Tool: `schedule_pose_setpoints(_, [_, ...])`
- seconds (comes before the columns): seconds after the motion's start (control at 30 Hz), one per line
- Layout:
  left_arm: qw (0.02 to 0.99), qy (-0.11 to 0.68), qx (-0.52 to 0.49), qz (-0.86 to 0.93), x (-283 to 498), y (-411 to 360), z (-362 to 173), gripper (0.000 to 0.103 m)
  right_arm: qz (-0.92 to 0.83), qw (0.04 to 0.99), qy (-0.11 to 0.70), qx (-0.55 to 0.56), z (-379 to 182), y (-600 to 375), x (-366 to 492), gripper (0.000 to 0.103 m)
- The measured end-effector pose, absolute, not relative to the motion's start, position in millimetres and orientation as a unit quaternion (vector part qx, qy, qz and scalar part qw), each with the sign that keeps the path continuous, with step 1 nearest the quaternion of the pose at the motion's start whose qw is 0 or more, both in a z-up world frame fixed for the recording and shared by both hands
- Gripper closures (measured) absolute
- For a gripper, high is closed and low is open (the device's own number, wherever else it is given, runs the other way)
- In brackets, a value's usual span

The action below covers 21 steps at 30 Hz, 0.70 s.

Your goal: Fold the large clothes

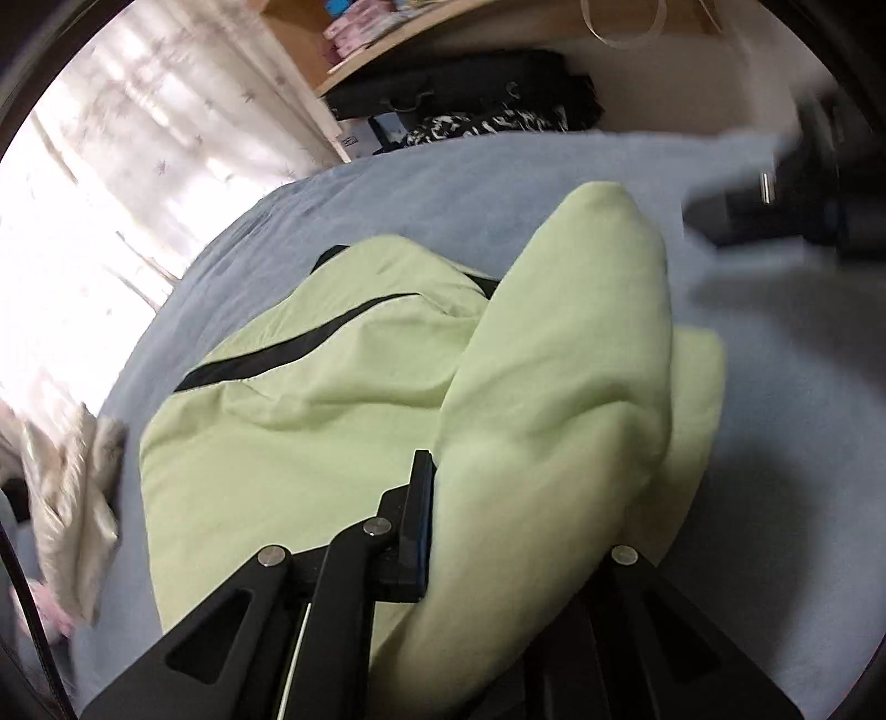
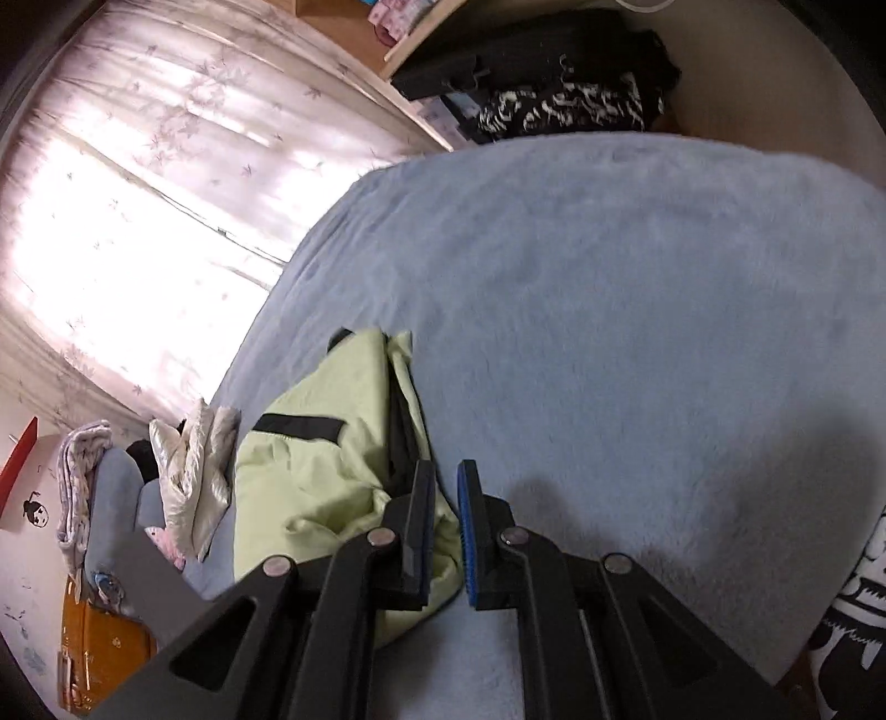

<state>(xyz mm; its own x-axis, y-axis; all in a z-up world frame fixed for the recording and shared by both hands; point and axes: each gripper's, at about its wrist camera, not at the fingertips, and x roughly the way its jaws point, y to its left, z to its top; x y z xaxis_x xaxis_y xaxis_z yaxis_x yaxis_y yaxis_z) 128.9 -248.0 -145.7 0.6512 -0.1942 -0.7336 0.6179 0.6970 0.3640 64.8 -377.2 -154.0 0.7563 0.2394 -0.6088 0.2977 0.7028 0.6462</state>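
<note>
A light green garment (image 1: 310, 421) with black stripes lies bunched on the blue bed cover (image 1: 443, 188). My left gripper (image 1: 448, 471) is shut on a thick fold of it. That fold drapes over the right finger and hides it, and only the left finger (image 1: 421, 509) shows. My right gripper appears blurred at the upper right (image 1: 775, 205), apart from the raised fold. In the right wrist view the green garment (image 2: 321, 476) lies left of and under my right gripper (image 2: 446, 476), whose jaws stand almost together with a green edge between the pads.
A cream quilted garment (image 2: 194, 476) and folded clothes (image 2: 83, 482) lie at the bed's left end. A bright curtain (image 2: 138, 249) hangs behind. Black bags (image 2: 526, 50) sit under a wooden shelf at the far side. Bare blue cover (image 2: 637, 304) spreads to the right.
</note>
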Motion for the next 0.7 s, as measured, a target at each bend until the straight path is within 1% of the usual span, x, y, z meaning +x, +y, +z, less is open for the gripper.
schedule_pose_setpoints(0.07, [0.860, 0.350, 0.283, -0.241, 128, -242, -140, 0.095, -0.012, 0.853, 0.354, 0.383, -157, -377, 63, 0.095])
schedule_pose_setpoints(0.13, [0.856, 0.351, 0.293, -0.240, 126, -242, -143, 0.095, -0.009, 0.851, 0.364, 0.378, -160, -384, 65, 0.095])
schedule_pose_setpoints(0.2, [0.850, 0.363, 0.295, -0.241, 126, -240, -147, 0.091, -0.007, 0.848, 0.379, 0.370, -163, -384, 76, 0.095])
schedule_pose_setpoints(0.23, [0.850, 0.365, 0.289, -0.246, 124, -237, -145, 0.084, -0.006, 0.848, 0.384, 0.365, -163, -383, 79, 0.095])
schedule_pose_setpoints(0.27, [0.850, 0.367, 0.278, -0.257, 121, -232, -140, 0.073, -0.005, 0.847, 0.389, 0.362, -162, -381, 81, 0.095])
schedule_pose_setpoints(0.3, [0.848, 0.371, 0.269, -0.267, 120, -229, -137, 0.065, -0.002, 0.848, 0.391, 0.358, -159, -380, 82, 0.095])
schedule_pose_setpoints(0.33, [0.846, 0.373, 0.263, -0.275, 116, -225, -132, 0.044, 0.002, 0.849, 0.393, 0.354, -154, -379, 82, 0.094])
schedule_pose_setpoints(0.37, [0.846, 0.369, 0.262, -0.283, 111, -221, -126, 0.023, 0.003, 0.851, 0.393, 0.349, -150, -380, 83, 0.088])
schedule_pose_setpoints(0.4, [0.848, 0.361, 0.262, -0.287, 105, -217, -122, 0.020, 0.004, 0.853, 0.392, 0.345, -145, -380, 84, 0.077])
schedule_pose_setpoints(0.47, [0.856, 0.333, 0.266, -0.293, 89, -205, -108, 0.020, 0.011, 0.857, 0.386, 0.341, -136, -380, 85, 0.064])
schedule_pose_setpoints(0.6, [0.875, 0.311, 0.254, -0.272, 74, -177, -87, 0.020, 0.041, 0.857, 0.391, 0.332, -122, -375, 97, 0.064])
schedule_pose_setpoints(0.7, [0.892, 0.320, 0.214, -0.238, 82, -146, -73, 0.020, 0.071, 0.842, 0.414, 0.339, -122, -371, 115, 0.064])
